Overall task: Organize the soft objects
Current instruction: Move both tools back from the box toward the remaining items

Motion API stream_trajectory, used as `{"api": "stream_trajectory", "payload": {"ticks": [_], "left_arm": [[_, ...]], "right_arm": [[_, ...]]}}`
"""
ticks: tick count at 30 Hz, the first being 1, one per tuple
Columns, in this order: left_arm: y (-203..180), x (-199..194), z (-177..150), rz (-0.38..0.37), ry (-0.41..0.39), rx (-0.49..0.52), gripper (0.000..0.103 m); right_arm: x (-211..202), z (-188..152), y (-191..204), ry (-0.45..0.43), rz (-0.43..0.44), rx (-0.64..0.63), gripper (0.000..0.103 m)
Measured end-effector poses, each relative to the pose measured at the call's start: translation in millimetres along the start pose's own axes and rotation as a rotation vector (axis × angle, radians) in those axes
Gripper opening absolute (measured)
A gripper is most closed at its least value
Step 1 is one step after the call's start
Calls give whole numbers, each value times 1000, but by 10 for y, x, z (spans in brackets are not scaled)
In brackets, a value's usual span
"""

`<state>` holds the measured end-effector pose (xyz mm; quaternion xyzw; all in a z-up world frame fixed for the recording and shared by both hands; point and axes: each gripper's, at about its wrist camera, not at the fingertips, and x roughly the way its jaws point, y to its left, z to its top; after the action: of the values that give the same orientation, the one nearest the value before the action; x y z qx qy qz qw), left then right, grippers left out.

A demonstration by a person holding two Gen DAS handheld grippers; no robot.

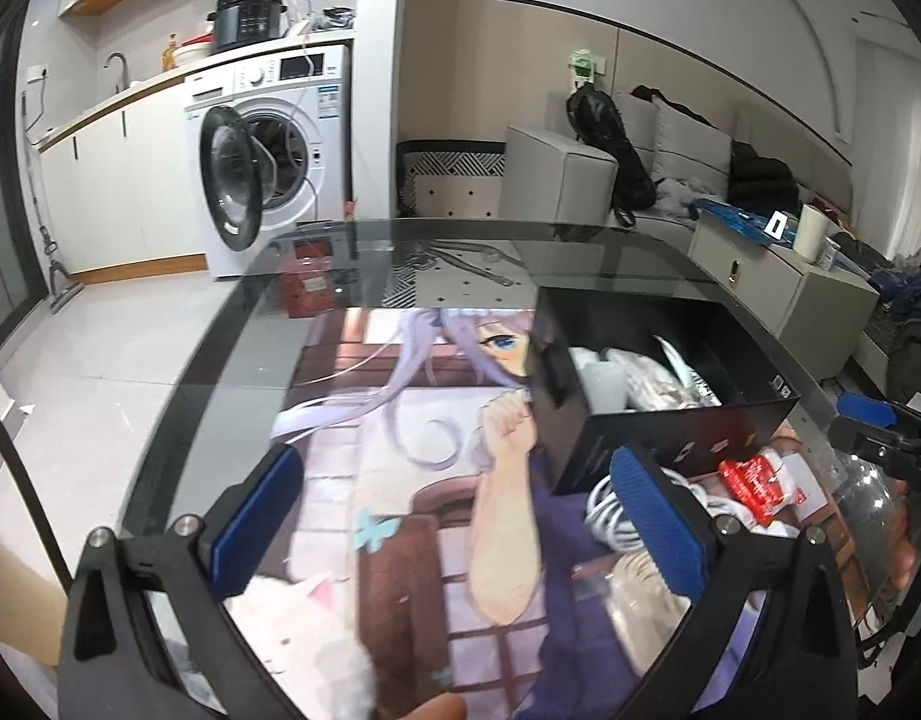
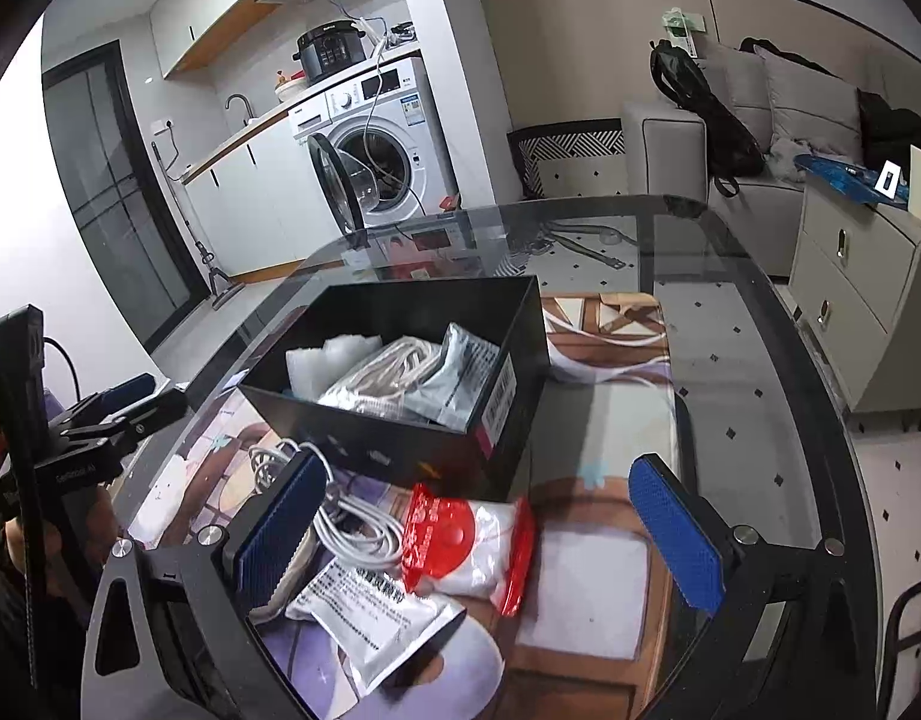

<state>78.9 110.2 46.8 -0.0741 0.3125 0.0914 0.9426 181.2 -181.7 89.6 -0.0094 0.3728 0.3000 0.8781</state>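
Note:
A black box (image 2: 400,438) stands on a printed mat (image 2: 610,450) on the glass table and holds white foam, a bagged cable and a grey pouch. In front of it lie a red-and-white packet (image 2: 466,546), a coiled white cable (image 2: 352,528), a white printed pouch (image 2: 382,618) and a white pad (image 2: 586,588). My right gripper (image 2: 478,540) is open over the red-and-white packet, holding nothing. My left gripper (image 1: 454,528) is open and empty above the mat (image 1: 400,480), left of the box (image 1: 670,432); the cable (image 1: 604,510) and red packet (image 1: 754,486) lie by its right finger.
The round glass table's (image 2: 730,330) dark rim curves around the mat. A washing machine (image 1: 268,150) with an open door stands behind, a sofa (image 2: 730,138) and a drawer cabinet (image 2: 850,300) to the right. A clear plastic bottle (image 1: 868,498) is at the right edge.

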Motion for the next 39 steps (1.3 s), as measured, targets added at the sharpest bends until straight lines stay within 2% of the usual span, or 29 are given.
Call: {"api": "stream_trajectory", "payload": {"ticks": [8,12,21,32,39], "left_arm": [[251,-145,-85,65,-6,-1,103],[304,-115,-168,66,19,-12,103],[42,-27,-376,7,72,14,103],[-243,25,-495,-127,132,6,103],[-389,41,-527,-154,151,35,103]], "right_arm": [[-53,-71,40,-1,-6,-7,103],[-43,-130,31,7,-17,-3,103],[49,-254,42,32,-23,-6,103],[172,-308,100,55,-10,-21,103],[244,-331,78,77,-20,-17,103]]}}
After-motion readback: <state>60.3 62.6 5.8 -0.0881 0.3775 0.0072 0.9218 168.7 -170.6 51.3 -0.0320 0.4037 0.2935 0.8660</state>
